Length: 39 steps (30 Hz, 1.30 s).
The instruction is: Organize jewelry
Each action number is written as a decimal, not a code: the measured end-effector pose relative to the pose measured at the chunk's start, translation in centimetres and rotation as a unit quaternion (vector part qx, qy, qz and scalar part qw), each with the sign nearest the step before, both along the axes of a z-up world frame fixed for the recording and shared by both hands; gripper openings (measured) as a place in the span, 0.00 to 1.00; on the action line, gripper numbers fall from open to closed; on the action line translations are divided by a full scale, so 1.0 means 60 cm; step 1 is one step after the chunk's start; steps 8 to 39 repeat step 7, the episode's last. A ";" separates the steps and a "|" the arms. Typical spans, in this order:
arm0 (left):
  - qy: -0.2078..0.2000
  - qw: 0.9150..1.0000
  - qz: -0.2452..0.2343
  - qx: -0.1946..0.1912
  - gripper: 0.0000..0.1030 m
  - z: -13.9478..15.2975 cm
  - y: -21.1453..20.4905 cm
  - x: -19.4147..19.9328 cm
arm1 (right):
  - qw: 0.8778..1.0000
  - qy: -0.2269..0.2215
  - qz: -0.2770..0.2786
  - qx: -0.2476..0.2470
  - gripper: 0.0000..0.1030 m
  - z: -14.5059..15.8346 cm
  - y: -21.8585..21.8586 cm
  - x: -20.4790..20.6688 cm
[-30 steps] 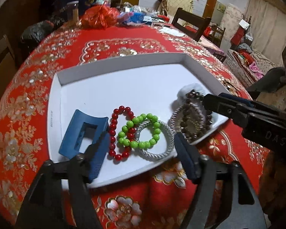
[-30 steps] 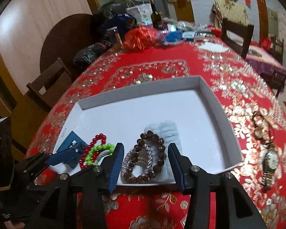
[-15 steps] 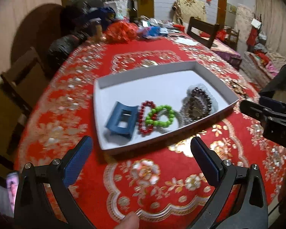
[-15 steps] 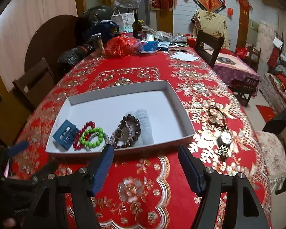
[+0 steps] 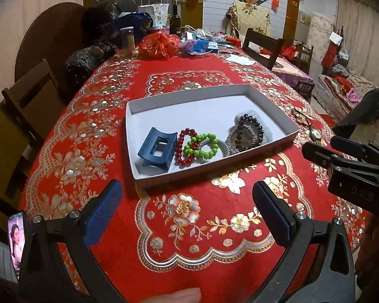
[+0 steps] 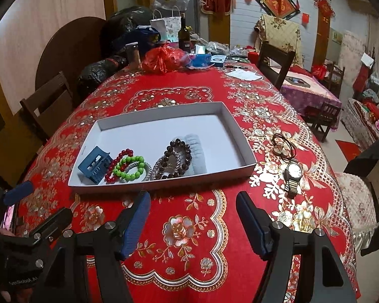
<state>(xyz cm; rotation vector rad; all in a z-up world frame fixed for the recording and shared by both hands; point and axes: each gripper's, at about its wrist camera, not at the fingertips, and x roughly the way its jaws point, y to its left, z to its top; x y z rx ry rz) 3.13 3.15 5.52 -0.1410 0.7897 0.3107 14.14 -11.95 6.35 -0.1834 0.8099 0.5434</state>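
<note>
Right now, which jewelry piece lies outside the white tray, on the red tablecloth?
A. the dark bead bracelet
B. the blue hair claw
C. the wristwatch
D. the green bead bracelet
C. The wristwatch lies on the tablecloth to the right of the white tray, while the other three pieces sit inside it.

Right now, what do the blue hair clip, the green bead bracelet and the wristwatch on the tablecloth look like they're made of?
Blue hair clip: likely matte moulded plastic, with an even colour and no glints. Green bead bracelet: glossy round beads with small highlights, plastic or glass, can't tell which. Wristwatch: metal-looking link band and case, silvery with a yellowish sheen, and a pale dial.
</note>
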 end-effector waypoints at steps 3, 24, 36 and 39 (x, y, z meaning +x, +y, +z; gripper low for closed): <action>0.002 1.000 -0.001 -0.002 1.00 -0.001 -0.001 -0.002 | 1.000 -0.003 0.000 -0.002 0.66 0.002 -0.001 -0.003; 0.002 1.000 0.002 0.011 1.00 -0.002 -0.004 -0.005 | 1.000 -0.001 0.000 -0.001 0.66 0.002 0.001 -0.003; 0.002 1.000 0.002 0.011 1.00 -0.002 -0.004 -0.005 | 1.000 -0.001 0.000 -0.001 0.66 0.002 0.001 -0.003; 0.002 1.000 0.002 0.011 1.00 -0.002 -0.004 -0.005 | 1.000 -0.001 0.000 -0.001 0.66 0.002 0.001 -0.003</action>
